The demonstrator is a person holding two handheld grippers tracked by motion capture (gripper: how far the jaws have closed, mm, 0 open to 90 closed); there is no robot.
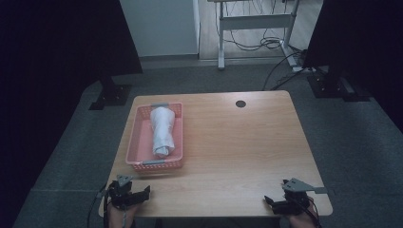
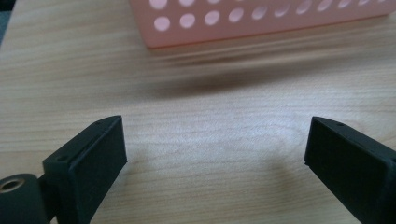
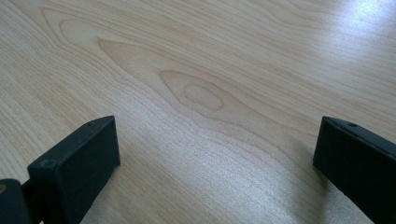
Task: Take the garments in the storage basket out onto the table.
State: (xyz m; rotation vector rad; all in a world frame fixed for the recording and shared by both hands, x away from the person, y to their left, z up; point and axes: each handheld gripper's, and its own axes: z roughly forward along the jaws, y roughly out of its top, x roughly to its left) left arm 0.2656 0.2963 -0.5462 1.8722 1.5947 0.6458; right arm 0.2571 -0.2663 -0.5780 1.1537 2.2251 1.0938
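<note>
A pink perforated basket [image 1: 135,137] stands on the left half of the wooden table [image 1: 237,142], with a rolled white cloth [image 1: 163,130] lying along it. My left gripper [image 1: 134,195] rests at the table's near left corner, just in front of the basket, jaws wide apart and empty. In the left gripper view the left gripper [image 2: 215,149] faces the basket wall [image 2: 261,21] over bare wood. My right gripper [image 1: 278,203] sits at the near right corner, far from the basket. In its own view the right gripper [image 3: 217,149] stands open with nothing between its jaws.
A small dark round hole [image 1: 241,103] marks the table's far edge. Black stands [image 1: 110,92] flank the table on the grey floor, and a white desk frame with cables [image 1: 256,28] stands behind.
</note>
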